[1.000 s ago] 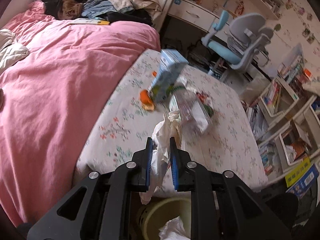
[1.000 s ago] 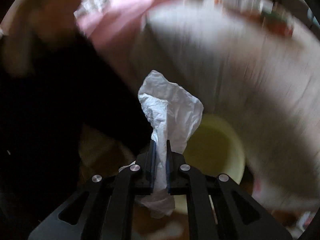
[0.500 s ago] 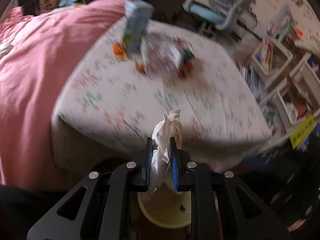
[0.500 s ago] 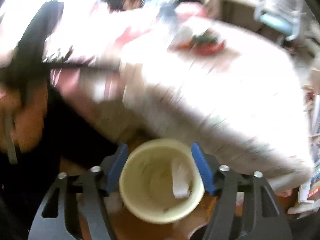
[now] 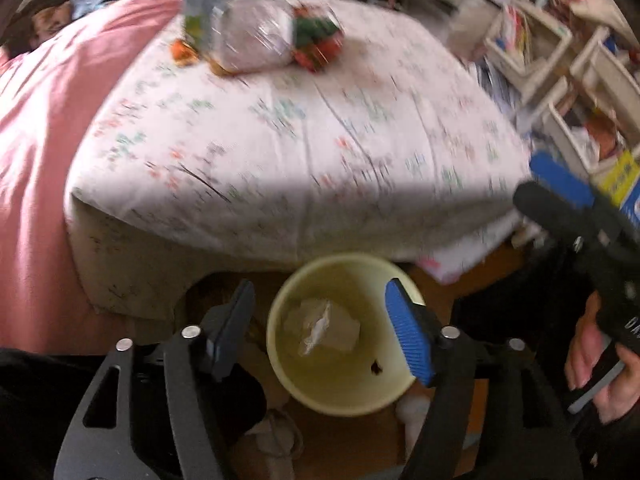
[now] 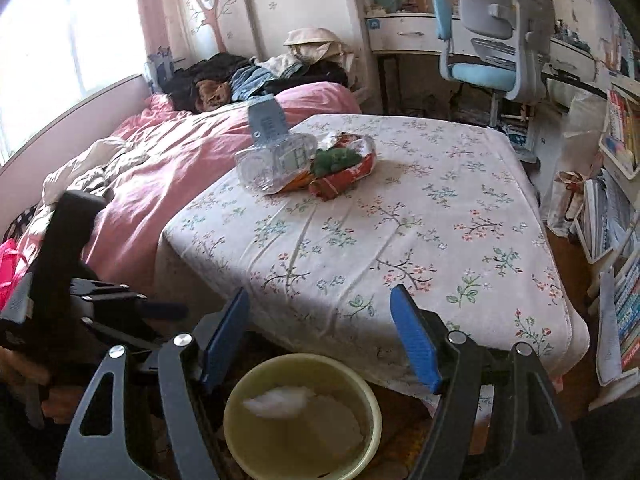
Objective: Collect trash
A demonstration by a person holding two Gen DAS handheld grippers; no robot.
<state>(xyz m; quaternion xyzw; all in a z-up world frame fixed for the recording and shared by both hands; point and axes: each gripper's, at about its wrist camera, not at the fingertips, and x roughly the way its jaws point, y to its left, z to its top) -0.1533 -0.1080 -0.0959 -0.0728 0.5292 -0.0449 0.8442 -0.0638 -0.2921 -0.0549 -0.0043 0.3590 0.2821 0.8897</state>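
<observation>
A pale yellow bin (image 5: 340, 384) stands on the floor at the foot of the bed. Crumpled white tissue (image 5: 320, 326) lies inside it. My left gripper (image 5: 320, 286) hangs right over the bin; its jaws are opening and nothing is between them. My right gripper (image 6: 320, 291) is open and empty, above the same bin (image 6: 232, 420) with the tissue (image 6: 280, 398) in it. On the floral sheet lie a clear plastic bottle (image 6: 276, 164), a blue carton (image 6: 266, 122) and a red-green wrapper (image 6: 344, 168).
A pink duvet (image 6: 160, 168) covers the bed's left side, with a pile of clothes (image 6: 248, 72) behind it. A blue desk chair (image 6: 492, 64) and a desk stand beyond. Shelves of books (image 6: 624, 264) line the right wall. A hand (image 5: 592, 352) holds the other gripper at the right.
My left gripper sank over the bin, opened and dropped its tissue in. My right gripper let go of its tissue, rose and tilted up to face the bed.
</observation>
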